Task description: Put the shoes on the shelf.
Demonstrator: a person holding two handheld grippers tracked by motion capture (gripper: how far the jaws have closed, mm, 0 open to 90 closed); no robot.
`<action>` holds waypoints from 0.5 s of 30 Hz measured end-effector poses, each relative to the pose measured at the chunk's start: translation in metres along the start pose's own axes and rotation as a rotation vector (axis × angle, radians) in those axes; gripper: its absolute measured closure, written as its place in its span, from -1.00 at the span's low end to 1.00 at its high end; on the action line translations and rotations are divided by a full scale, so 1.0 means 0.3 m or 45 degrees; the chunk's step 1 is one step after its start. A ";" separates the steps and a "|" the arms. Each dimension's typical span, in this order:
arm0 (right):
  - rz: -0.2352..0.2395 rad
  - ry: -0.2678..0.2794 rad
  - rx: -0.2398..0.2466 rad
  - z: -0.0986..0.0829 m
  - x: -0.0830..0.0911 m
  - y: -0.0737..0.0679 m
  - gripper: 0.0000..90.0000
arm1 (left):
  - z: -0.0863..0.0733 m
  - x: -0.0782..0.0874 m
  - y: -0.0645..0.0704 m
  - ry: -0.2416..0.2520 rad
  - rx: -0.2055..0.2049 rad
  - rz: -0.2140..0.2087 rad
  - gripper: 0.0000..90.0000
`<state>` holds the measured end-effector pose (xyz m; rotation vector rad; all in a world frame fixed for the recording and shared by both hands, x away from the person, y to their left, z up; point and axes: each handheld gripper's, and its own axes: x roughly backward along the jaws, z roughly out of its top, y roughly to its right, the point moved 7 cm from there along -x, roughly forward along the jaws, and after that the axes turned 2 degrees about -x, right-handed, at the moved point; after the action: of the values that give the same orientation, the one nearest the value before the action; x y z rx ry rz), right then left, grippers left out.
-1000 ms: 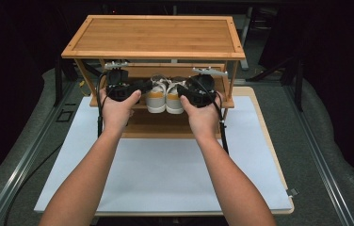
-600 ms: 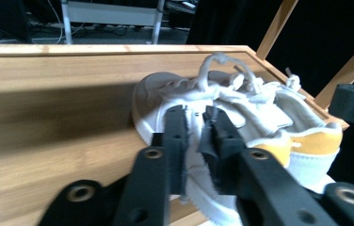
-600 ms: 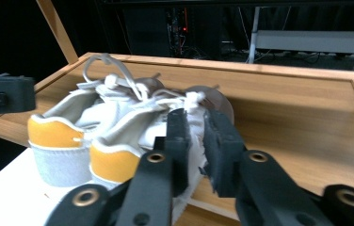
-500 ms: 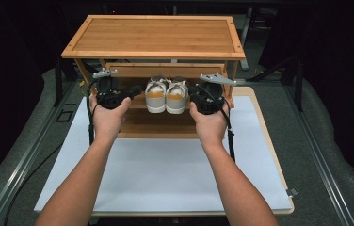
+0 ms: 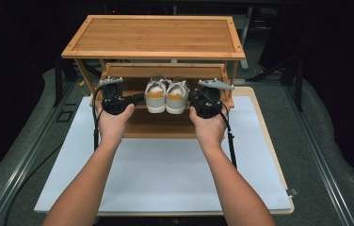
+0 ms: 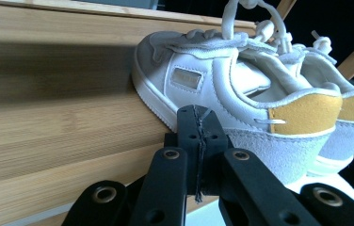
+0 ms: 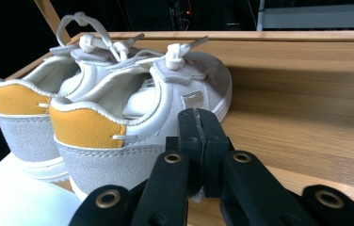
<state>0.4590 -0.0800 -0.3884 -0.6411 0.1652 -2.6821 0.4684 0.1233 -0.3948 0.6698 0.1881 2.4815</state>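
Pair of white sneakers (image 5: 166, 95) with yellow heel tabs, side by side at frame centre of the high view, heels toward the bottom edge, on the middle shelf (image 5: 165, 115) of a wooden shoe rack (image 5: 154, 37). Rack at upper centre, on a white mat (image 5: 165, 174) over the table (image 5: 264, 136).

Left gripper (image 5: 135, 99) just left of the pair, held in the left hand (image 5: 113, 123); right gripper (image 5: 191, 100) just right of the pair, held in the right hand (image 5: 209, 128). Forearms entering from the bottom edge.

Left gripper view: jaws pressed together at lower centre, nothing between them, tips against or just beside the grey sole wall of the near sneaker (image 6: 241, 99); contact not resolvable. Bamboo shelf board (image 6: 48, 127) across the left half.

Right gripper view: jaws likewise pressed together at lower centre, nothing pinched, tips at the side of the near sneaker (image 7: 137, 117) close to its heel. Second sneaker (image 7: 29, 113) at left, touching the first. Shelf board (image 7: 307, 113) at right.
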 end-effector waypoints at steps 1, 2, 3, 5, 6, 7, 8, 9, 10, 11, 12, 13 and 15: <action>-0.002 -0.003 -0.003 -0.004 -0.006 -0.001 1.00 | -0.002 -0.003 0.001 0.004 -0.008 0.012 0.99; -0.005 0.000 -0.009 -0.007 -0.014 -0.001 1.00 | -0.003 -0.006 0.001 0.010 -0.008 0.018 0.99; 0.000 -0.003 -0.015 -0.011 -0.020 -0.001 1.00 | -0.005 -0.008 0.000 0.005 -0.008 0.020 0.99; 0.008 -0.012 -0.014 -0.016 -0.027 -0.002 1.00 | -0.005 -0.011 0.000 0.009 -0.003 0.018 1.00; 0.014 -0.001 -0.013 -0.016 -0.030 -0.002 1.00 | -0.003 -0.016 -0.001 0.010 -0.007 0.009 1.00; 0.017 0.016 -0.011 -0.015 -0.035 0.001 1.00 | -0.002 -0.019 -0.001 0.012 -0.008 0.002 1.00; 0.018 0.018 -0.023 -0.015 -0.036 0.006 1.00 | -0.002 -0.019 -0.002 0.010 -0.008 0.001 1.00; 0.032 0.018 -0.040 -0.014 -0.038 0.007 1.00 | -0.001 -0.021 -0.004 0.015 -0.007 0.002 1.00; 0.033 0.018 -0.041 -0.013 -0.041 0.008 1.00 | -0.001 -0.023 -0.005 0.016 -0.006 0.001 1.00; 0.041 0.014 -0.036 -0.012 -0.043 0.006 1.00 | 0.000 -0.025 -0.005 0.020 -0.008 0.000 1.00; 0.028 0.014 -0.033 -0.010 -0.045 0.006 1.00 | 0.001 -0.026 -0.006 0.024 -0.008 0.001 1.00; 0.033 0.002 -0.026 -0.010 -0.045 0.006 1.00 | 0.002 -0.027 -0.007 0.029 -0.006 -0.002 1.00; 0.027 0.002 -0.025 -0.006 -0.049 0.006 1.00 | 0.006 -0.030 -0.011 0.032 -0.001 -0.010 1.00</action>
<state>0.4710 -0.0760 -0.3965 -0.6393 0.1982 -2.6640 0.4775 0.1210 -0.3979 0.6365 0.1988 2.4831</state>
